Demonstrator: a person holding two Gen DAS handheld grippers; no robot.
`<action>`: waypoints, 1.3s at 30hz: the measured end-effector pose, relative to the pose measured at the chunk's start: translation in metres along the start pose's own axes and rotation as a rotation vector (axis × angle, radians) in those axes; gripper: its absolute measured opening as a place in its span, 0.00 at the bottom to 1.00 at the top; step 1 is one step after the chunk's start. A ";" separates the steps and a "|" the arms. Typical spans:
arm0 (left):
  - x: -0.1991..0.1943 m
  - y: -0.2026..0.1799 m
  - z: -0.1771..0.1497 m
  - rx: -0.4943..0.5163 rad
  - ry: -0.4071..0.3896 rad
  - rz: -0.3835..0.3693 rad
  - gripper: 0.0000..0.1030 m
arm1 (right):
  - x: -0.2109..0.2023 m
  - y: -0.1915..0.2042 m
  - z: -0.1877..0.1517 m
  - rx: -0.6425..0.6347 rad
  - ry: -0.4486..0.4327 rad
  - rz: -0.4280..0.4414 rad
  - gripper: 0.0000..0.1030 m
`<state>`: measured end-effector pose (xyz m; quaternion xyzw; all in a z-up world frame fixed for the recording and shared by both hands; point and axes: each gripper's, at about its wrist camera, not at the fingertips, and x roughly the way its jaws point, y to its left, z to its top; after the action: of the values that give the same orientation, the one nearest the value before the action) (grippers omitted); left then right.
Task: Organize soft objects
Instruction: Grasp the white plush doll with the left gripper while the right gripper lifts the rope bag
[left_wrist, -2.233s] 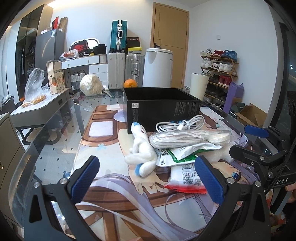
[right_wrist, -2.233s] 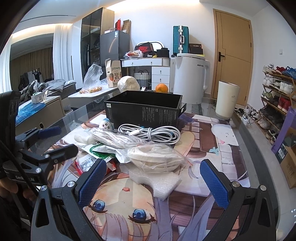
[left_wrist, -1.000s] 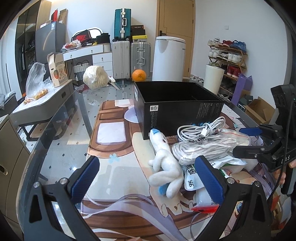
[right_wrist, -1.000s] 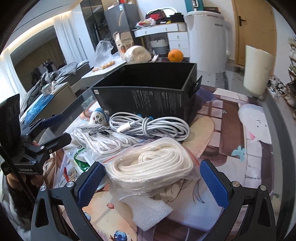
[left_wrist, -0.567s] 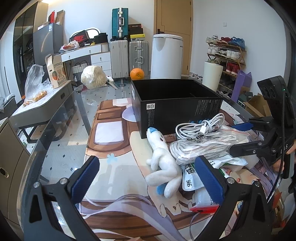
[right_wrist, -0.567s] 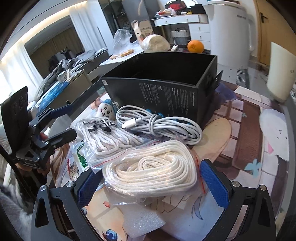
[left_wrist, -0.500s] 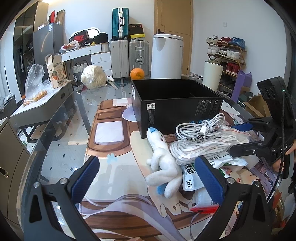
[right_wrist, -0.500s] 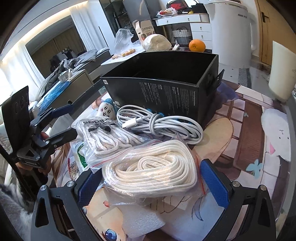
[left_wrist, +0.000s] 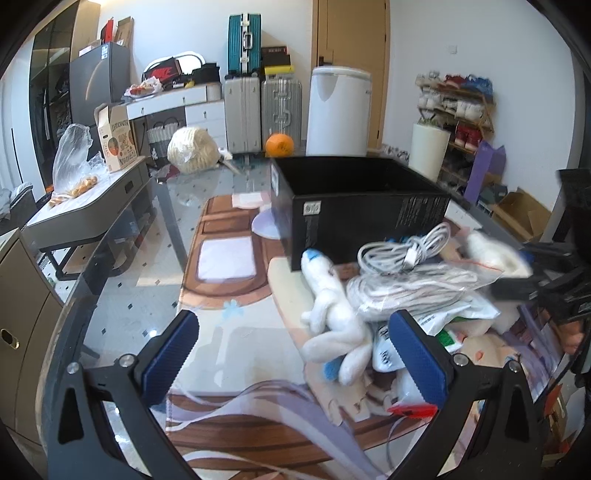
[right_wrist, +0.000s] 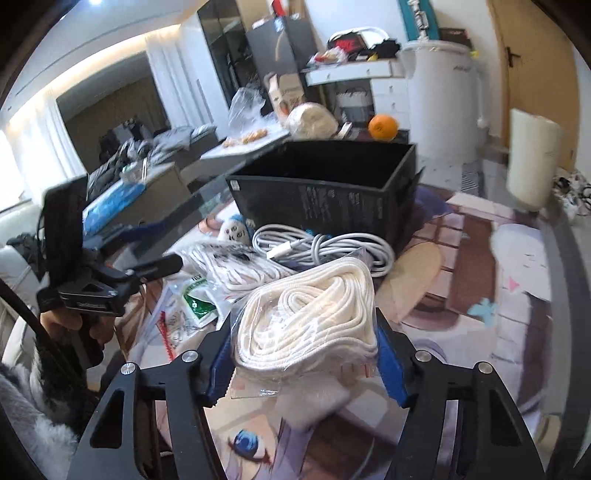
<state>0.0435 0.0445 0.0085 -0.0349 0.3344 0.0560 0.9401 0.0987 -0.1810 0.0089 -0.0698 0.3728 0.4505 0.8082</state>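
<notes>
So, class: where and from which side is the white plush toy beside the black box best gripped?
Grip the white plush toy across its narrow middle, coming from above and from its open left side. It lies lengthwise on the mat, head toward the black box, while the bagged cords crowd its right. The left gripper is open and near it.

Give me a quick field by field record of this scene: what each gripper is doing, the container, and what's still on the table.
right hand-held gripper: shut on clear bag of coiled white rope
left hand-held gripper: open, holding nothing
container: open black cardboard box, nothing visible inside
left on table: white plush toy, coiled white charging cable
</notes>
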 end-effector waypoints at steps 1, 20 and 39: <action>0.000 0.001 0.000 0.002 0.009 0.020 1.00 | -0.006 0.000 -0.002 0.010 -0.016 -0.010 0.64; 0.039 -0.005 0.017 -0.008 0.151 0.035 1.00 | -0.031 0.011 -0.003 0.026 -0.097 -0.035 0.64; 0.046 0.008 0.012 0.008 0.194 0.042 0.91 | -0.027 0.009 -0.005 0.025 -0.083 -0.028 0.64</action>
<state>0.0857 0.0572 -0.0115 -0.0295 0.4249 0.0709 0.9020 0.0802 -0.1962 0.0249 -0.0460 0.3435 0.4369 0.8300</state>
